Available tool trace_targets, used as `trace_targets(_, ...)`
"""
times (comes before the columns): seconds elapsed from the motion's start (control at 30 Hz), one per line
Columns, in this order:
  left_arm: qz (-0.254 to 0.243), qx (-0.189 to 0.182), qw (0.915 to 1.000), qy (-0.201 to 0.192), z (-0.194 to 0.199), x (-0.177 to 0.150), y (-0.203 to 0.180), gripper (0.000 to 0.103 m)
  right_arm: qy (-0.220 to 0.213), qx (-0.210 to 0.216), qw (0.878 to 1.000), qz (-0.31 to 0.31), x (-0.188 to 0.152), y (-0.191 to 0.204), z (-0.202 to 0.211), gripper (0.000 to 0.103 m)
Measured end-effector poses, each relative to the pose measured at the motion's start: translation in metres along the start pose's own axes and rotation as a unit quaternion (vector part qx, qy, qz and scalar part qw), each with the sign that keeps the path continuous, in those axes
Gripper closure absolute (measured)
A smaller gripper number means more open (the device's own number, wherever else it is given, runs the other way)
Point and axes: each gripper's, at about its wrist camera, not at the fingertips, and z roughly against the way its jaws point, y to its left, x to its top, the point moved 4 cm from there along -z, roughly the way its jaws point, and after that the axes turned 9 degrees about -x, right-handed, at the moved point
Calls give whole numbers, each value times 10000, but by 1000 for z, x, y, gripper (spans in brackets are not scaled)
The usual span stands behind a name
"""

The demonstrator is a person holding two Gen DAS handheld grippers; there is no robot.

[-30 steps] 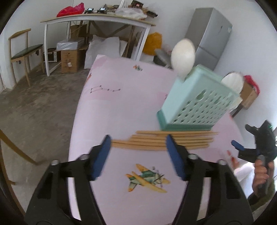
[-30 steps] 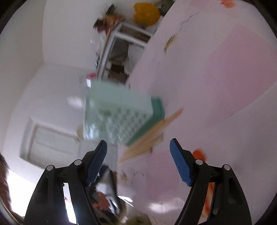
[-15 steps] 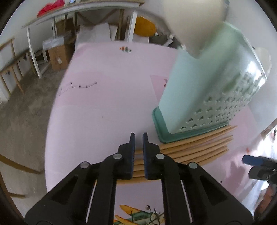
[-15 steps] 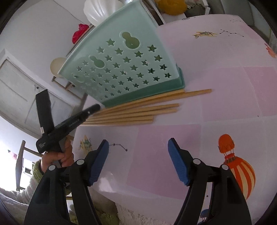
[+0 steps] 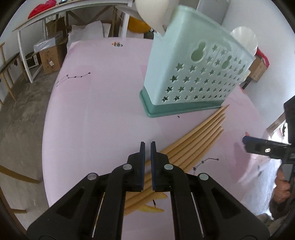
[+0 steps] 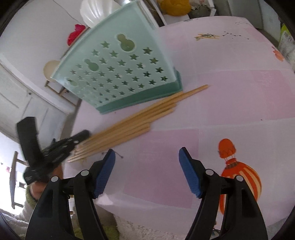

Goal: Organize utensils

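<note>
Pink table, left claw nearly closed hiding chopsticks' ends, right claw wide.

Soft, even daylight fills the room, with no hard shadows on the pink tablecloth. Only faint, diffuse shade sits under the mint utensil holder and beside the wooden chopsticks. Both fisheye views bend straight lines hard toward the edges and end in a black circular border. On the right wrist view, the lower left corner is blown out to white glare, and the left gripper and the near ends of the chopsticks smear with motion blur. The left wrist view is sharper, though the white spoon at the top looks soft and overexposed.
</note>
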Motion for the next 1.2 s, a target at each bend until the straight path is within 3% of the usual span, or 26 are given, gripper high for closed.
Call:
trace_targets(0.13,-179,61,9995,-257,20,-5,-12,60,-134,-969,9948,279,-3,-6,1,23)
trace_targets(0.23,-418,104,9987,-280,32,-19,-30,51,-168,-1526,9857,699,-8,0,-5,19)
trace_targets(0.4,-840,365,9958,75,25,-52,-53,47,-189,-1912,9754,1080,-18,7,-11,7)
trace_targets(0.47,-862,519,9948,186,18,-61,-54,47,-240,-1935,9746,1100,-19,7,-11,7)
trace_targets(0.6,-1075,592,9924,-2,16,-54,-56,48,-240,-1906,9759,1038,-18,3,-9,6)
trace_targets(0.7,-1461,658,9871,-34,11,-46,-65,55,-257,-1977,9759,889,-18,-8,-7,6)
trace_targets(0.9,-2311,592,9710,138,-15,-28,-90,73,-484,-2224,9730,390,-16,-45,5,6)
trace_targets(1.1,-3170,656,9454,382,-42,-23,-114,80,-524,-2328,9711,29,-8,-72,6,6)
trace_targets(1.2,-3224,626,9434,460,-48,-19,-119,87,-549,-2310,9714,8,-7,-72,6,6)
